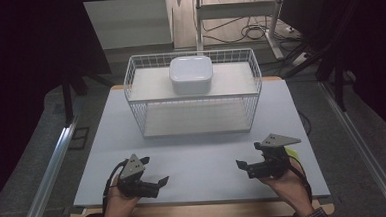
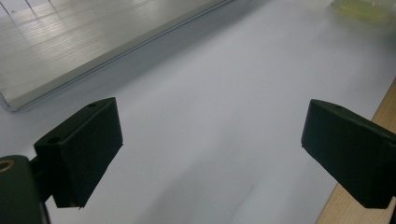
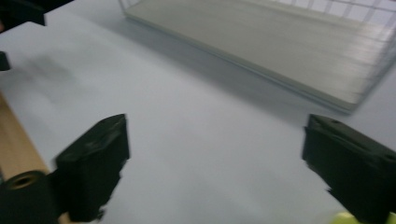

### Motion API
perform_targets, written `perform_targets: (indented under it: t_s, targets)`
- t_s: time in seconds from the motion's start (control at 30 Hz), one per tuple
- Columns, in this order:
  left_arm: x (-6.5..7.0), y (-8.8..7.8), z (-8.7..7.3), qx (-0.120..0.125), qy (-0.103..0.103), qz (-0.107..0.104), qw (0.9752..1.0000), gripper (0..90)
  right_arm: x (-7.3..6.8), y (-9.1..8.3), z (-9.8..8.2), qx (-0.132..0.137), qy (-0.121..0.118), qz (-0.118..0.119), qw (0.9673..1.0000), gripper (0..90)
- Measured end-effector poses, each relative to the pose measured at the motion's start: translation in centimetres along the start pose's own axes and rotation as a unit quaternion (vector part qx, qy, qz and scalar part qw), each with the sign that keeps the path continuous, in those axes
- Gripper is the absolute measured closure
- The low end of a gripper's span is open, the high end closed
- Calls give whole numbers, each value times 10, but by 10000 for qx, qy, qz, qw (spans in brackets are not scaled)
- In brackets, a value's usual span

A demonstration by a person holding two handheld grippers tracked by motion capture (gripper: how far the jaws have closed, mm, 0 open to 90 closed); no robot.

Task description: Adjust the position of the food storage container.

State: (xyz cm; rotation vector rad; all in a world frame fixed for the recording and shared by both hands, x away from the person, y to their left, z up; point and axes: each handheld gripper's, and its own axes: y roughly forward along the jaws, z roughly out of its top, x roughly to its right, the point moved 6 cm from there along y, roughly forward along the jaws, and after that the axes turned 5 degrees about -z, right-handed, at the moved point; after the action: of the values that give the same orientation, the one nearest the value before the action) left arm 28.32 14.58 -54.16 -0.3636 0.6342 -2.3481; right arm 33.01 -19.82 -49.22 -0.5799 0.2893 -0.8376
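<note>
Across the far half of the white table [image 1: 103,158] a wire basket [image 1: 192,93] is set, its long axis running parallel to the table's far edge, and on its upper shelf, toward the far side and about midway along, a white lidded box [image 1: 191,74] is seated. A lower shelf is seen through the mesh beneath it. Both grippers are held well apart from the basket, near the table's front edge.

At the front left corner the left gripper [image 1: 152,183] is kept low, held from below by the left hand [image 1: 120,202], its tip turned toward the right edge; its jaws are spread wide with nothing between them. At the front right, the right gripper [image 1: 246,167] is cradled by the right hand [image 1: 285,186] and turned toward the left edge, so the two tips face each other across bare tabletop. Its jaws are likewise held wide and empty. A small yellow-green thing [image 1: 292,153] lies just beside the right gripper, toward the right edge; what it is cannot be told.

The box lies ahead of both grippers, roughly midway between them, so neither hand is judged clearly nearer; a forward, rising reach would be required.
</note>
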Motion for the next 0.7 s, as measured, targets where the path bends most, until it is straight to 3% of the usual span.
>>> perform_targets:
  t_s: [0.03, 0.13, 0.23, 0.33, 0.4, 0.53, 0.6, 0.63, 0.7]
  targets:
    - [0, 1, 0, 0, 17, 8, 10000, 52, 0, 0, 0, 0, 0, 0, 10000, 162]
    - [2, 2, 0, -34, 59, 6, 10000, 52, 8, -7, -1, -21, 45, -50, 10000, 344]
    - [3, 3, -1, -81, 83, 7, 9999, 53, 18, -14, -4, -100, 33, -280, 9996, 492]
    - [4, 4, -1, -114, 110, 9, 9999, 53, 29, -21, -6, -152, 201, -490, 9985, 602]
    - [4, 5, -2, -138, 134, 19, 9998, 53, 40, -28, -9, -200, 327, -710, 9967, 747]
    - [5, 6, -2, -163, 152, 30, 9997, 53, 48, -34, -13, -259, 333, -891, 9951, 840]
    - [5, 5, -1, -157, 152, 25, 9998, 53, 55, -38, -15, -214, 440, -958, 9942, 883]
    - [5, 5, -1, -154, 151, 18, 9998, 53, 64, -44, -18, -159, 607, -1013, 9929, 898]
    - [5, 5, -1, -156, 152, 12, 9998, 53, 67, -46, -20, -155, 652, -1069, 9920, 899]
